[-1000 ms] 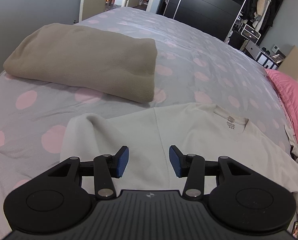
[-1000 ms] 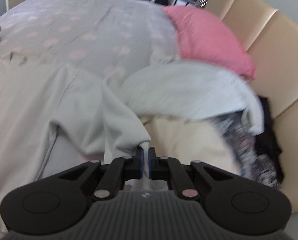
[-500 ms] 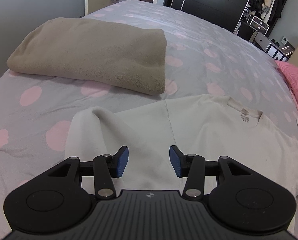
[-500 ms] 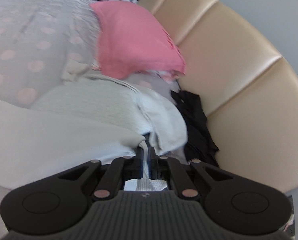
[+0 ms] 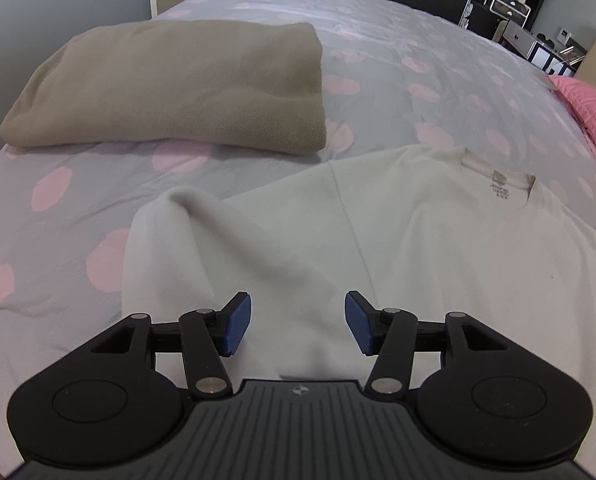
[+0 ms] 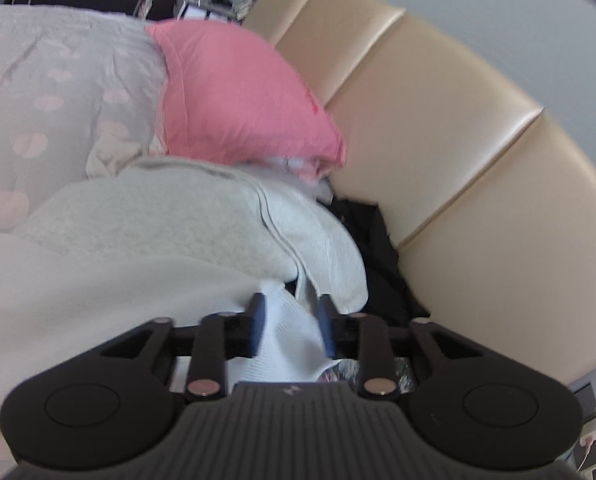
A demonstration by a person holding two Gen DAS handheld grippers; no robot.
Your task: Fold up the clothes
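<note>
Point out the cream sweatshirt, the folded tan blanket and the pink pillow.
cream sweatshirt [image 5: 438, 248]: left wrist view, chest.
folded tan blanket [image 5: 178, 84]: left wrist view, top face.
pink pillow [image 6: 238, 108]: right wrist view, middle.

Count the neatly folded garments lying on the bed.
1: the tan folded garment on the bed's far left. The cream shirt lies unfolded; the pile beside it may hide others.

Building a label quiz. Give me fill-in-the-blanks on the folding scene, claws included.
1. The folded tan fleece blanket lies on the grey bedspread dotted with ____ spots.
2. The left claw hovers over the cream long-sleeved shirt with jaws ____.
3. The pillow beside the beige padded headboard is ____.

Missing: pink; open; pink
</note>
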